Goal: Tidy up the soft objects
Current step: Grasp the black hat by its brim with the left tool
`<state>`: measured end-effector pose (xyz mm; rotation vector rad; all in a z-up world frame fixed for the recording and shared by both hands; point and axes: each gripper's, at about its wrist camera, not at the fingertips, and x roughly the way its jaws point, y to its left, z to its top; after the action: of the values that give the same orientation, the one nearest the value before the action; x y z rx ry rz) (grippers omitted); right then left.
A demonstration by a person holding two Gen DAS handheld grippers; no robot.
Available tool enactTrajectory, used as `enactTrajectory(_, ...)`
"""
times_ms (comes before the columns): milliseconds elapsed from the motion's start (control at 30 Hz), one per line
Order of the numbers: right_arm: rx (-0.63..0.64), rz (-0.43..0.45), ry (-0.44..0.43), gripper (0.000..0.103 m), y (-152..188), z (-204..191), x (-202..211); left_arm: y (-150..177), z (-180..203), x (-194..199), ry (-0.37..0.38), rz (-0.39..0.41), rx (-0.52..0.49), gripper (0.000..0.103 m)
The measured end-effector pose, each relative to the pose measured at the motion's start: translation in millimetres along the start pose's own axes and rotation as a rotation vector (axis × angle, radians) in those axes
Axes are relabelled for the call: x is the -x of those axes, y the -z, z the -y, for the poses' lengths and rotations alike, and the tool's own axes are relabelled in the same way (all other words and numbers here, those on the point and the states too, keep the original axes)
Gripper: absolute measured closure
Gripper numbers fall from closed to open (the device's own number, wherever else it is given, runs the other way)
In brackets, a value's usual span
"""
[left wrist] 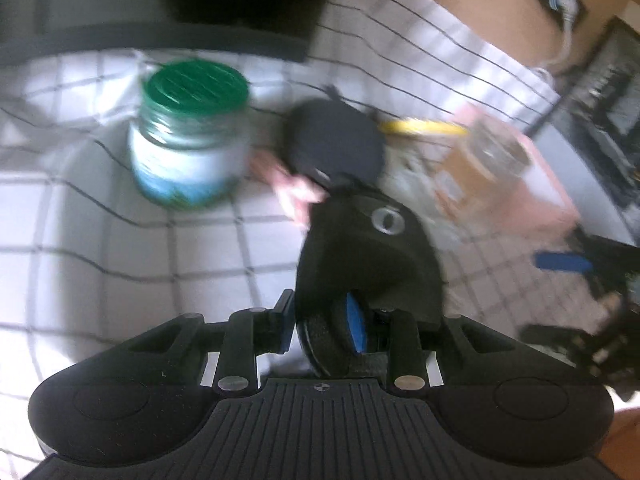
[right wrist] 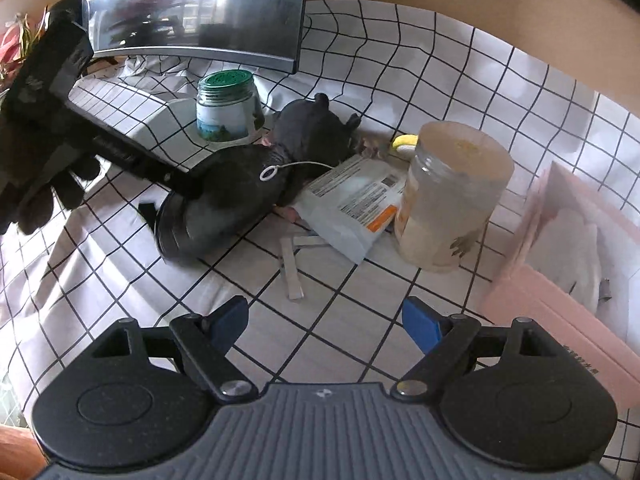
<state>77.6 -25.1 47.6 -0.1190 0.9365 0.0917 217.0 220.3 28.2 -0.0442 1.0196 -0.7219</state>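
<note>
A black soft plush toy (left wrist: pixel 372 256) with a white plastic loop tag fills the jaws of my left gripper (left wrist: pixel 324 320), which is shut on its lower end. In the right wrist view the same toy (right wrist: pixel 224 200) lies stretched over the checked cloth, held by the left gripper (right wrist: pixel 172 184) coming in from the left. A second dark plush part (right wrist: pixel 316 128) lies behind it, also in the blurred left wrist view (left wrist: pixel 336 140). My right gripper (right wrist: pixel 324 320) is open and empty above the cloth.
A green-lidded jar (right wrist: pixel 228 108) stands at the back, a monitor (right wrist: pixel 192 8) behind it. A printed pouch (right wrist: pixel 352 204), a clear jar (right wrist: pixel 452 196), a yellow item (right wrist: pixel 404 142) and a pink box (right wrist: pixel 572 256) sit to the right. White strips (right wrist: pixel 292 272) lie on the checked tablecloth (right wrist: pixel 360 300).
</note>
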Motion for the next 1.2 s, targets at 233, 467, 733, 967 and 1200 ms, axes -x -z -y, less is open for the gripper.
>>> enactTrajectory(233,0.037,0.013,0.015,0.019,-1.1,-10.9,-11.4,7.2,18.8,-12.7,-0.043,0.012,0.042,0.072)
enactTrajectory(467,0.044,0.013,-0.031,0.057,-14.0,-20.4,-39.6,10.6,32.3,-17.0,-0.039,0.006,0.075,0.073)
enactTrajectory(733,0.072,0.009,-0.069,0.063,-13.0,-31.5,-54.0,13.4,47.2,-25.6,-0.043,0.009,0.065,0.075)
enactTrajectory(967,0.086,0.023,-0.095,0.063,-9.9,-31.6,-53.4,8.4,45.9,-32.4,-0.028,0.027,0.153,0.074)
enactTrajectory(1200,0.078,0.032,-0.114,0.063,-7.1,-30.4,-47.1,16.3,56.9,-22.8,-0.051,0.072,0.195,0.085)
